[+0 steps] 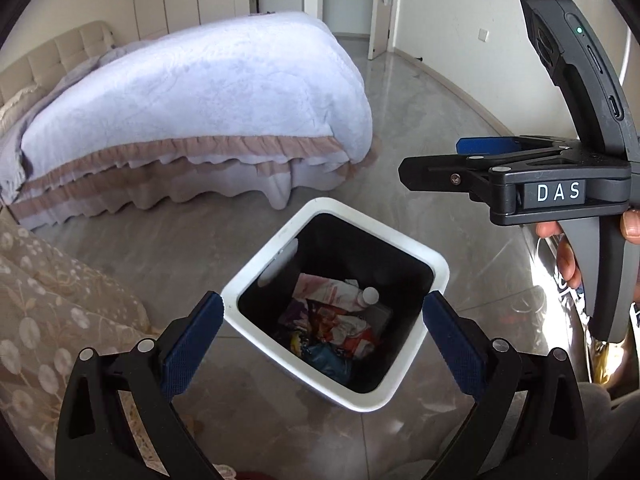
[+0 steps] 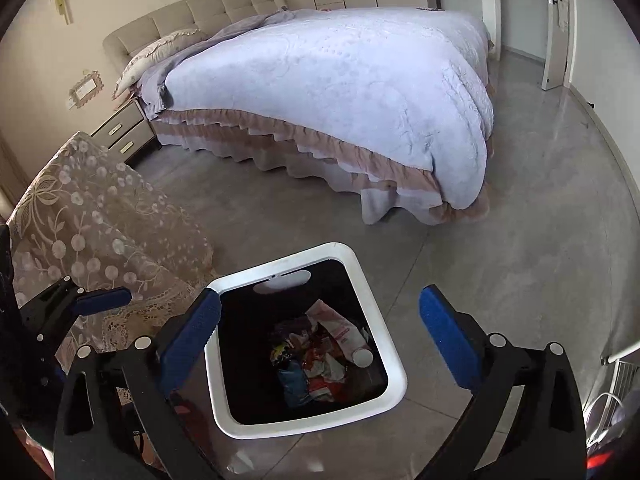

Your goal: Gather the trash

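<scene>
A white square trash bin [image 1: 438, 268] with a black inside stands on the grey floor and holds several wrappers [image 1: 340, 328] and a white-capped bottle [image 1: 370, 295]. My left gripper [image 1: 322, 340] is open and empty, hovering above the bin. The bin also shows in the right wrist view [image 2: 394, 384], with the wrappers [image 2: 320, 364] inside. My right gripper [image 2: 320, 336] is open and empty above it. The right gripper also shows from the side in the left wrist view [image 1: 460, 160], and the left gripper shows at the left of the right wrist view [image 2: 100, 300].
A bed [image 1: 208, 92] with a pale blue quilt stands behind the bin. A lace-covered table [image 2: 100, 224] is to the left, a nightstand [image 2: 128, 132] beside the bed, and an open door [image 1: 380, 8] at the back.
</scene>
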